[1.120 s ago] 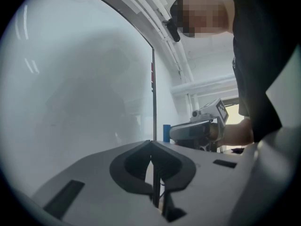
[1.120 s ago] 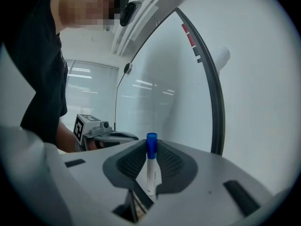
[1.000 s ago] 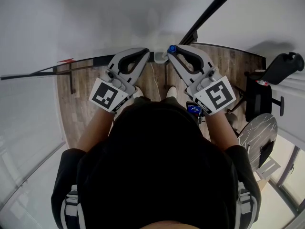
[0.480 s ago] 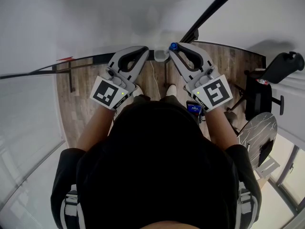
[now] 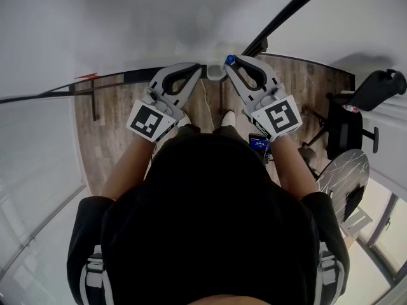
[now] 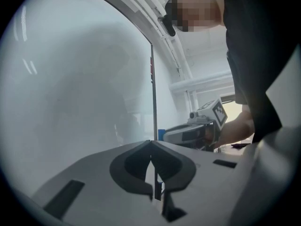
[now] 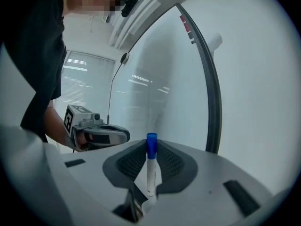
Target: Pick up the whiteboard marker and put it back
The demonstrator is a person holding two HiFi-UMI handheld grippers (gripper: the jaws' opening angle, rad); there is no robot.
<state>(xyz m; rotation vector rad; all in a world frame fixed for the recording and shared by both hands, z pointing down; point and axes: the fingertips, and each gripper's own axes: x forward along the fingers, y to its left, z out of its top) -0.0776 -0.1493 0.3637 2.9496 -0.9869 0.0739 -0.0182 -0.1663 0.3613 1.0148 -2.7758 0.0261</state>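
1. Head view: both tools are held up close to the whiteboard (image 5: 127, 24), tips converging near its lower edge.
   - The right tongs (image 5: 230, 62) carry the whiteboard marker (image 5: 229, 60). Only its blue cap shows, poking out at the tip towards the whiteboard.
   - The left tongs (image 5: 196, 69) sit just beside them, a little further from the marker.
   - A small pale thing (image 5: 215, 75) lies at the whiteboard's lower edge between the two tips. It may be the holder, but that cannot be told.

2. Left gripper view: the left tongs (image 6: 151, 145) are pressed together with nothing between them, pointed at the whiteboard.
   - The right tool (image 6: 197, 132) shows off to the side, so the marker lies to the right of the left tongs.

3. Right gripper view: the right tongs (image 7: 151, 147) are clamped on the marker (image 7: 150, 171).
   - The marker's long axis runs along the jaws, with the blue cap at the tip end nearest the whiteboard and the white barrel running back into the throat.
   - The left tool (image 7: 101, 134) shows beside them.
   - Since the marker is already in the right tongs, putting it back likely depends on bringing it cap-first to its resting place at the whiteboard's lower edge.
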